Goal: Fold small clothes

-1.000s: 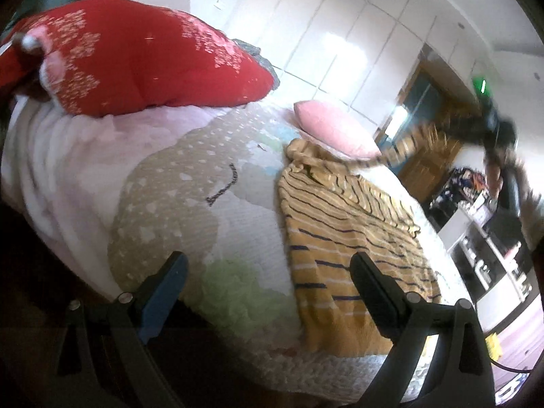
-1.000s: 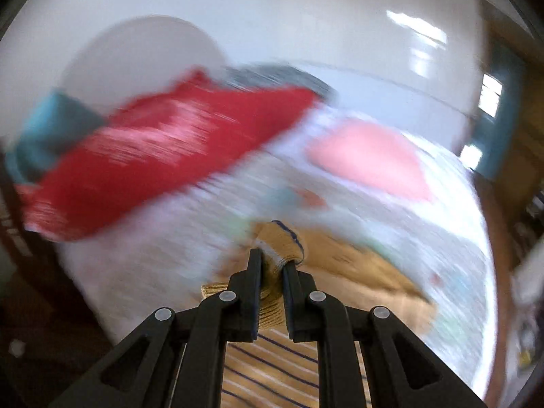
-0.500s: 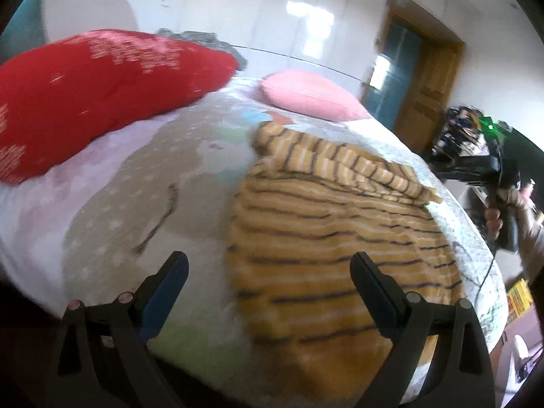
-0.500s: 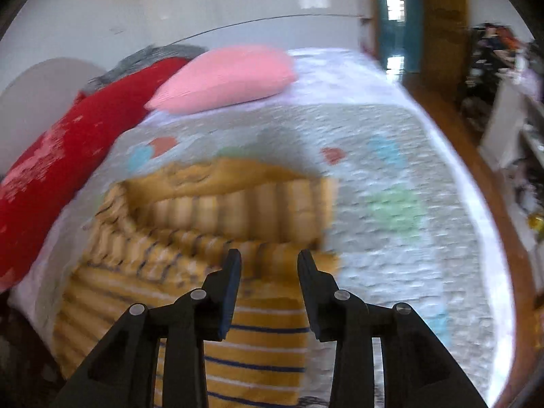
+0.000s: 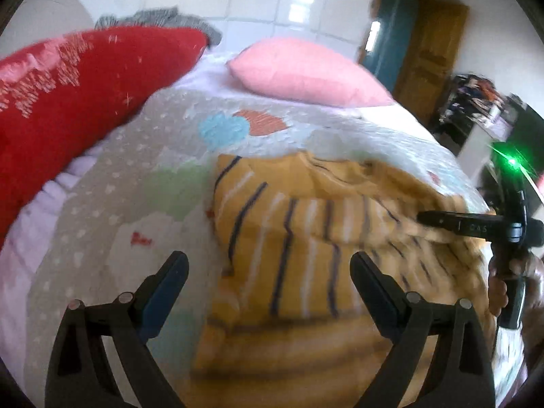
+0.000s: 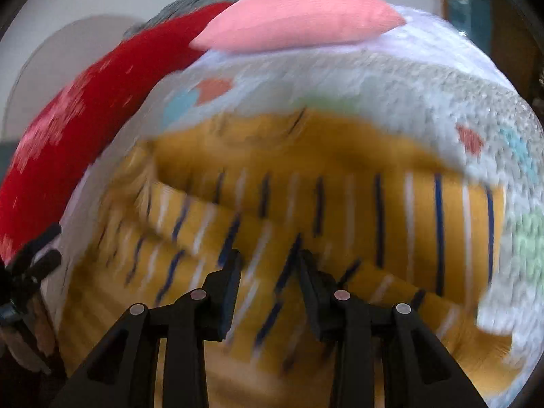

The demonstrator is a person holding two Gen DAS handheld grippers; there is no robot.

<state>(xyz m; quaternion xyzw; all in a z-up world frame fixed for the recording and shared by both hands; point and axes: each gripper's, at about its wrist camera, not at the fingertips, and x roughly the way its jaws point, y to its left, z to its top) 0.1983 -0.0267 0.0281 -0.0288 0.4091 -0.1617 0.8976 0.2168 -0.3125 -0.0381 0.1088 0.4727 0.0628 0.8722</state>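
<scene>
Mustard striped knit top (image 5: 306, 238), creased

Both views look forward and steeply down along their own jaws onto the bed (image 5: 102, 204). The left wrist view sits at the striped yellow garment's (image 5: 306, 238) left, the right wrist view close over it. They share the garment, pink pillow (image 6: 299, 13) and red pillow (image 5: 74, 95).
</scene>
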